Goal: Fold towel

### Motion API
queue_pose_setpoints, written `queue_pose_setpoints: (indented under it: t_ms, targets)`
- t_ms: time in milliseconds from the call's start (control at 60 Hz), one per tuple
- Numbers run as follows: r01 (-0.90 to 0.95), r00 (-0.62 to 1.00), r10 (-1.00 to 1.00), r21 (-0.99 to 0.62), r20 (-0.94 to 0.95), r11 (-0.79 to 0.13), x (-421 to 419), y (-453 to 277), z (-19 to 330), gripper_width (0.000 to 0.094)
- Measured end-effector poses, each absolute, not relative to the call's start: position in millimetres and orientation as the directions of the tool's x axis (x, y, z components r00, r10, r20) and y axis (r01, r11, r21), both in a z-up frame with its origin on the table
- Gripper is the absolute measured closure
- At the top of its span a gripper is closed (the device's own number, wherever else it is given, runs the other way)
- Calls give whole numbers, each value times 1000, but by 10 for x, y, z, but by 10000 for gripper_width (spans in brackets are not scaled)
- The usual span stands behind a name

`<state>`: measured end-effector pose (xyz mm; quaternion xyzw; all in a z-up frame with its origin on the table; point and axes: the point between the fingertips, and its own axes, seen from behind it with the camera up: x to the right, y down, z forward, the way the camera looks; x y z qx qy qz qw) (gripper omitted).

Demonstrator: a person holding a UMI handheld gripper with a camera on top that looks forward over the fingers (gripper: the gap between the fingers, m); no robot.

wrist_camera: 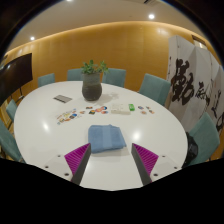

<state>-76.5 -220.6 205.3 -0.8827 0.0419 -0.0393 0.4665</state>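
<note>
On the white table (40, 125), a folded blue towel (107, 137) lies just ahead of the gripper (111, 158).
The fingers stand apart, holding nothing; a potted plant (93, 79) sits far behind.

large black brush-style characters on a white banner (190, 82) beside the round table (40, 125), too stylised to read, no other text, label or number legible anywhere

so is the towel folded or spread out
Folded: the blue towel lies on the white table as a compact, thick rectangle just ahead of the open fingers, which do not touch it.
</note>
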Motion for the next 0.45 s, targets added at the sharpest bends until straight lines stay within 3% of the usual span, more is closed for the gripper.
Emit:
queue_pose_setpoints:
  t_ms: [167, 450]
  targets:
    - [-20, 990, -128, -841, 58, -541, -1097, -2896, 2385, 69]
    - [-36, 988, -145, -856, 46, -516, -1352, -3560, 2630, 71]
